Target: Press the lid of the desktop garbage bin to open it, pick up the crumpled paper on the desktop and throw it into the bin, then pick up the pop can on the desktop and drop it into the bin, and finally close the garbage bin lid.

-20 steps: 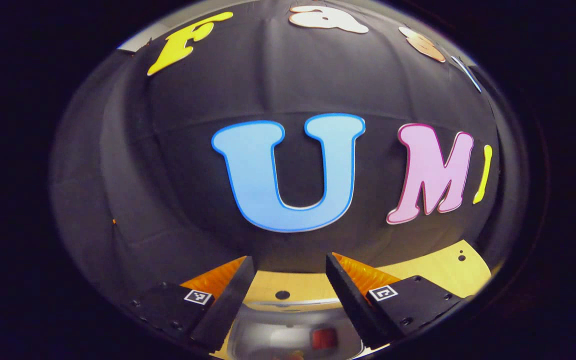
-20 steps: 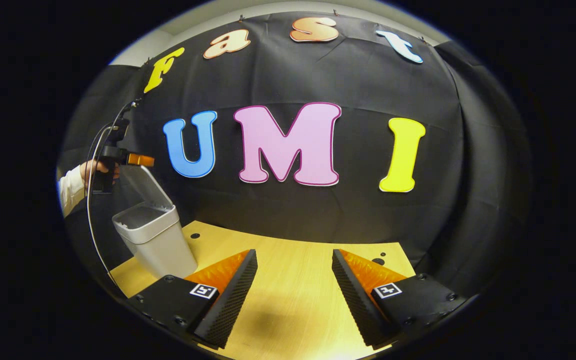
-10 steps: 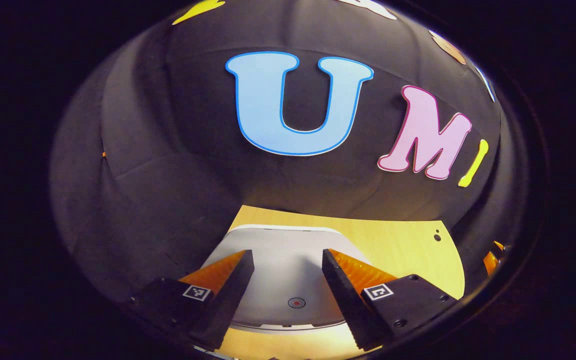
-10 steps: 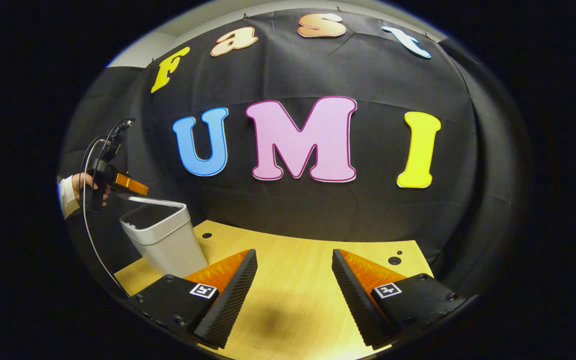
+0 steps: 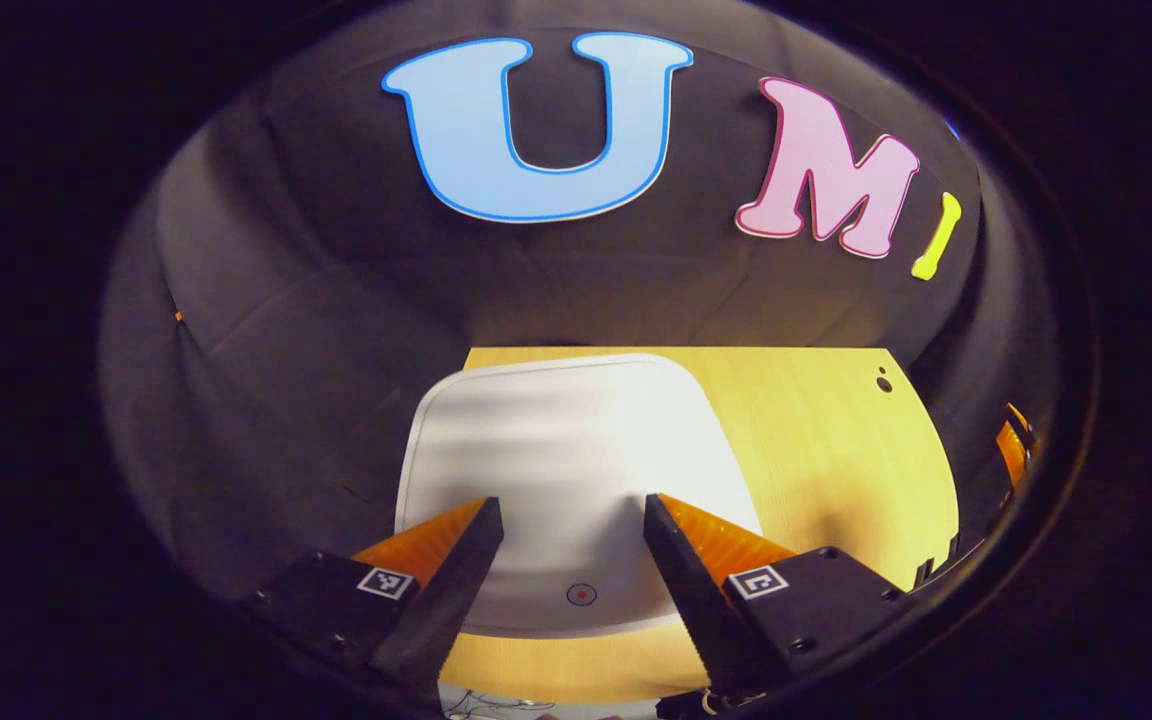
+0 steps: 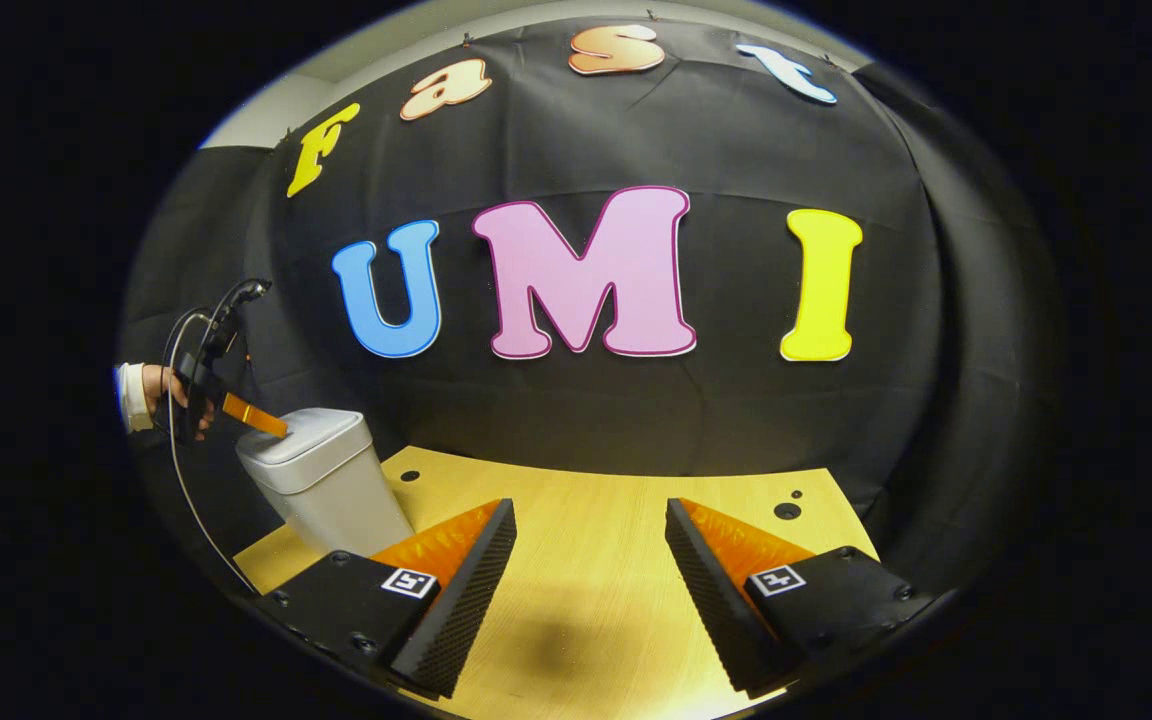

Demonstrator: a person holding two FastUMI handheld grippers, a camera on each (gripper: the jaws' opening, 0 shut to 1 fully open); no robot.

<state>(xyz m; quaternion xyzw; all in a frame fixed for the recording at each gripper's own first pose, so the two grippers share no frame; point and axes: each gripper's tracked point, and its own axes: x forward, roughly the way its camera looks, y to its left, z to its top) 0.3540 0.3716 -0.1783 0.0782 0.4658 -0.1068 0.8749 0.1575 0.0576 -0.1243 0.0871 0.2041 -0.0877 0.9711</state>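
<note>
The white bin (image 6: 331, 490) stands at the left of the wooden table, and its lid (image 5: 561, 460) lies flat and closed on top. My left gripper (image 5: 571, 515) is open, tilted down, its fingertips resting on or just over the front part of the lid, beyond a small red button (image 5: 582, 595). In the right gripper view the left gripper (image 6: 256, 415) touches the lid's near edge, held by a hand (image 6: 161, 395) in a white sleeve. My right gripper (image 6: 591, 525) hangs open over bare table with nothing between its fingers.
The wooden table (image 6: 596, 590) has small dark holes, one near the bin (image 6: 409, 476) and some at the far right (image 6: 787, 511). The black cloth wall stands close behind the bin. A cable (image 6: 181, 470) loops down from the left gripper.
The bin lid stood upright a second ago, came half down, and now lies closed. My left gripper followed it downward. My right gripper stayed almost still.
</note>
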